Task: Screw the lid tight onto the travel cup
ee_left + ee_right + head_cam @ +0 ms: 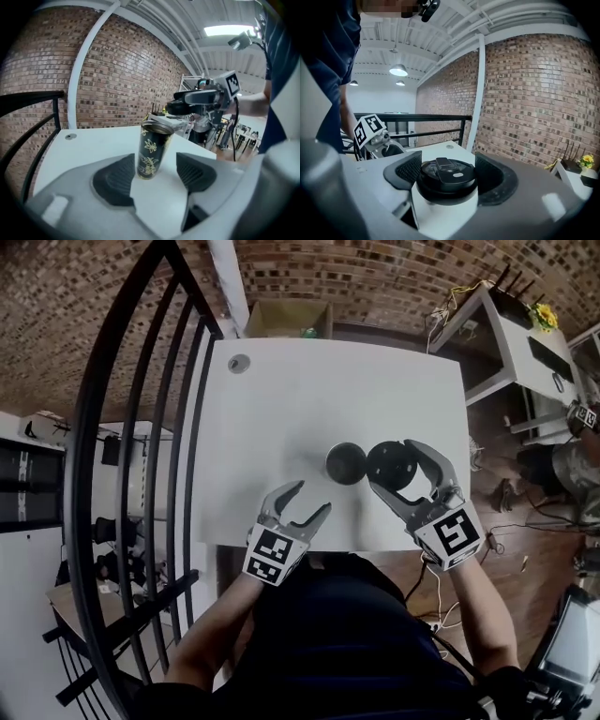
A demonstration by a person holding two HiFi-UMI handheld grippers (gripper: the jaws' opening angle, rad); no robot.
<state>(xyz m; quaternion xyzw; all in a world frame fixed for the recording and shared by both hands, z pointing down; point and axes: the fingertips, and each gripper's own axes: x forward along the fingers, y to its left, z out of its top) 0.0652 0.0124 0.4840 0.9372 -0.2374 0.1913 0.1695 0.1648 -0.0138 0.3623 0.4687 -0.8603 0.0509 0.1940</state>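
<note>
The white table [281, 409] fills the head view's middle. At centre right, the right gripper [393, 466] clamps the lid [446, 174] level between wide-set jaws, probably so it can go onto the cup [346, 463]. At lower centre, the left gripper [312, 496] aims empty, parted jaws at the upright open cup, likely to steady it.

The head view looks steeply down on the worktop [309, 399] from above and behind the left claw [314, 500] and right claw [392, 465]. The 2 claw views sit close behind their own jaws, facing each other, each showing the other claw.
</note>
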